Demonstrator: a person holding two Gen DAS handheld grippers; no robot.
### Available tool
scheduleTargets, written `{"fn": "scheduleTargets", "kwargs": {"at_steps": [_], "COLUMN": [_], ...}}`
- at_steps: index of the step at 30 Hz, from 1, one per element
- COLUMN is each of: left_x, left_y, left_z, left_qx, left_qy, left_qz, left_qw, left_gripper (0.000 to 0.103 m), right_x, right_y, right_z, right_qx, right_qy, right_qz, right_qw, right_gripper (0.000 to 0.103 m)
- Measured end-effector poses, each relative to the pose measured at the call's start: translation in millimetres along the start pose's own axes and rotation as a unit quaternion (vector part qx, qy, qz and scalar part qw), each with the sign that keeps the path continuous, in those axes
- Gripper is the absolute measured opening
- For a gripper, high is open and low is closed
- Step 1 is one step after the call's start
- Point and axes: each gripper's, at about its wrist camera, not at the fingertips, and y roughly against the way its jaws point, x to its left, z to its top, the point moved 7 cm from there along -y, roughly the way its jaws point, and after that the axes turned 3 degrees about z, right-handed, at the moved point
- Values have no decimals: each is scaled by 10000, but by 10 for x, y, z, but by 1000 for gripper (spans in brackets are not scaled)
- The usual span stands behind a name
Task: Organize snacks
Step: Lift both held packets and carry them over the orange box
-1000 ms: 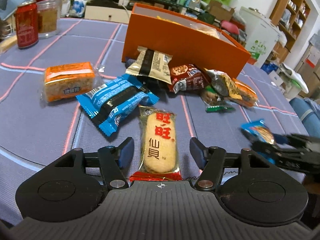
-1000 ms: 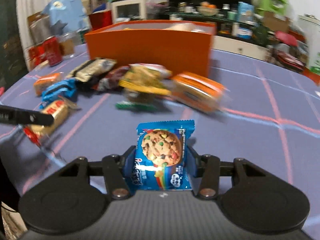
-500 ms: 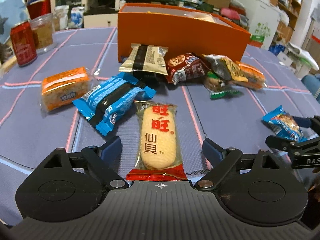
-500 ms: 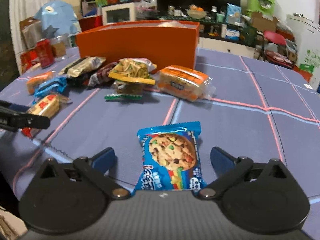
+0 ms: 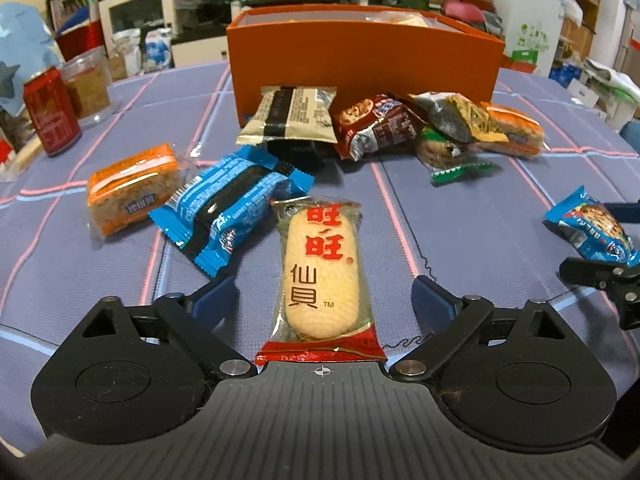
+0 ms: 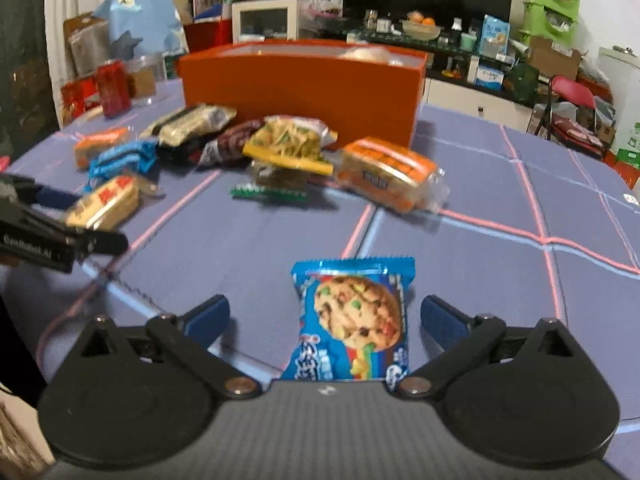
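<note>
Behind the rice cracker, loose snack packets front the orange box.

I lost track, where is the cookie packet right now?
In the right wrist view, the cookie packet lies on the tablecloth between the open right gripper fingers, untouched.

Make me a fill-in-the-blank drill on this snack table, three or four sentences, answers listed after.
1. The rice cracker packet lies between the open jaws of the ____ gripper.
2. The packet between the open jaws of the right gripper pictures a chocolate-chip ____.
3. The big box behind the pile of snacks is coloured ____.
4. The drink can at the table's far left in the left wrist view is coloured ____.

Missing words: left; cookie; orange; red
</note>
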Motion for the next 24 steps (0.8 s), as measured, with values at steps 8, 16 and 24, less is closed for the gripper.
{"fn": "scheduleTargets", "kwargs": {"at_steps": [8, 16, 24], "left_x": [136, 158, 118], "left_y": [29, 247, 390], "left_z": [70, 178, 674], "left_qx": [-258, -506, -738], "left_qy": [244, 621, 886], "left_qz": [110, -543, -1077], "left_qw": [9993, 9953, 9875], "left_gripper": [0, 0, 0], "right_x": [-35, -146, -213], "right_y": [68, 211, 270], "right_z": [31, 244, 814], "right_qx": [-148, -642, -1212], "right_qy": [-87, -708, -1148], "right_qz": [58, 290, 625], "right_qw": [9998, 9950, 9840], "right_gripper": [52, 52, 52]}}
